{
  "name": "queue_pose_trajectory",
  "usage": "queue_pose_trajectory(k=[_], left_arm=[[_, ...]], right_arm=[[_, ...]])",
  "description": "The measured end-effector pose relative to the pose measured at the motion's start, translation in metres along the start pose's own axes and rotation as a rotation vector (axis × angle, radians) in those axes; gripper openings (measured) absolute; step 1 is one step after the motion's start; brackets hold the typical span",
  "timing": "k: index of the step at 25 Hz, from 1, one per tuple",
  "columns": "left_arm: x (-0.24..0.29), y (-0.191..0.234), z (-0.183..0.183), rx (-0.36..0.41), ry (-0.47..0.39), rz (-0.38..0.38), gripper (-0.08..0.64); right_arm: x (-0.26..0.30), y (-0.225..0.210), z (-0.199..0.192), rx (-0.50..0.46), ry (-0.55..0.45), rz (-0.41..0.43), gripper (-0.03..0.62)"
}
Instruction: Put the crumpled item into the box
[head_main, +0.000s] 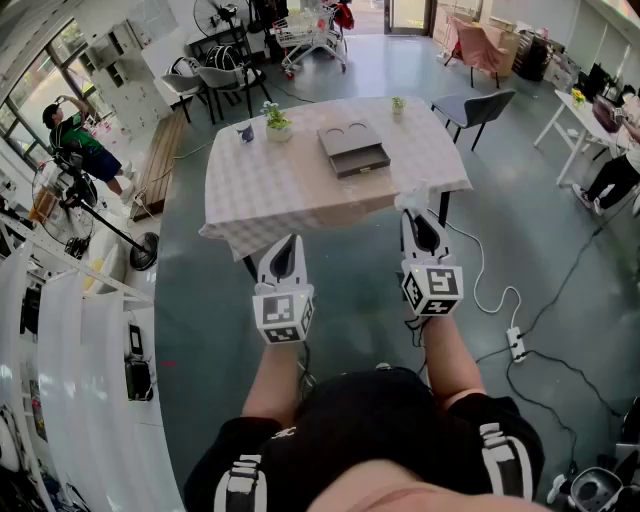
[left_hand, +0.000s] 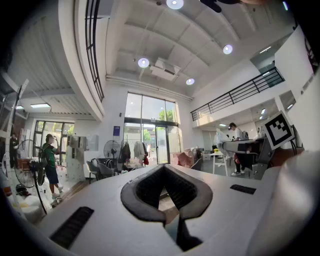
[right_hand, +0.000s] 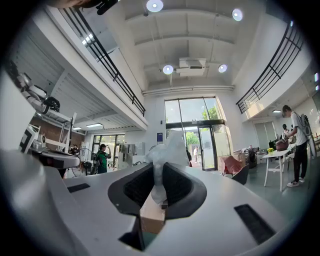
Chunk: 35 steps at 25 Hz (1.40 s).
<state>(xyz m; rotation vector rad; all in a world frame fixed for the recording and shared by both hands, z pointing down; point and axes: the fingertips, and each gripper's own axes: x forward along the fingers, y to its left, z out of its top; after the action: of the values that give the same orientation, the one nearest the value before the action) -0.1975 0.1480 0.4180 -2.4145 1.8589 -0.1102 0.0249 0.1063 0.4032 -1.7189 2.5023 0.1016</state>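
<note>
A grey box (head_main: 352, 149) with two round recesses in its lid and an open drawer lies on the checked table (head_main: 300, 195), right of centre. Both grippers hang in front of the table's near edge, well short of the box. My right gripper (head_main: 416, 216) is shut on a white crumpled item (head_main: 410, 201). In the right gripper view that crumpled item (right_hand: 167, 152) sticks up past the right gripper's (right_hand: 161, 170) tips. My left gripper (head_main: 288, 241) is shut with nothing in it, and in its own view the left gripper (left_hand: 164, 169) shows jaw tips that meet.
Two small potted plants (head_main: 277, 120) (head_main: 398, 104) and a small dark object (head_main: 245, 132) stand at the table's far side. A grey chair (head_main: 478, 108) is at the far right corner. A cable and power strip (head_main: 517, 345) lie on the floor at right. A stand's base (head_main: 142, 252) is at left.
</note>
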Motion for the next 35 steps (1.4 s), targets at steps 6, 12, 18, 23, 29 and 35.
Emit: queue_pose_trajectory(k=[6,12,18,23,29,35], left_arm=[[0.021,-0.005,0.007,0.001,0.004,0.011,-0.009],[0.035,-0.022,0.008,0.019,0.007,0.007,-0.009],[0.049,-0.052,0.010,0.019,0.007,0.010,-0.009],[0.063,-0.083,0.006,0.017,0.020,0.032,-0.009],[0.074,-0.113,0.000,0.011,0.037,0.058,-0.009],[0.091,-0.127,0.001,0.024,0.041,0.047,-0.009]], right_arm=[[0.017,-0.015,0.005,-0.011,-0.002,0.012,0.051],[0.017,-0.028,0.006,0.014,-0.033,0.042,0.054],[0.012,-0.056,0.003,0.019,-0.031,0.049,0.054],[0.008,-0.091,-0.003,0.028,-0.020,0.061,0.054],[0.002,-0.121,-0.013,0.027,-0.002,0.088,0.055],[0.009,-0.139,-0.015,0.040,-0.003,0.089,0.054]])
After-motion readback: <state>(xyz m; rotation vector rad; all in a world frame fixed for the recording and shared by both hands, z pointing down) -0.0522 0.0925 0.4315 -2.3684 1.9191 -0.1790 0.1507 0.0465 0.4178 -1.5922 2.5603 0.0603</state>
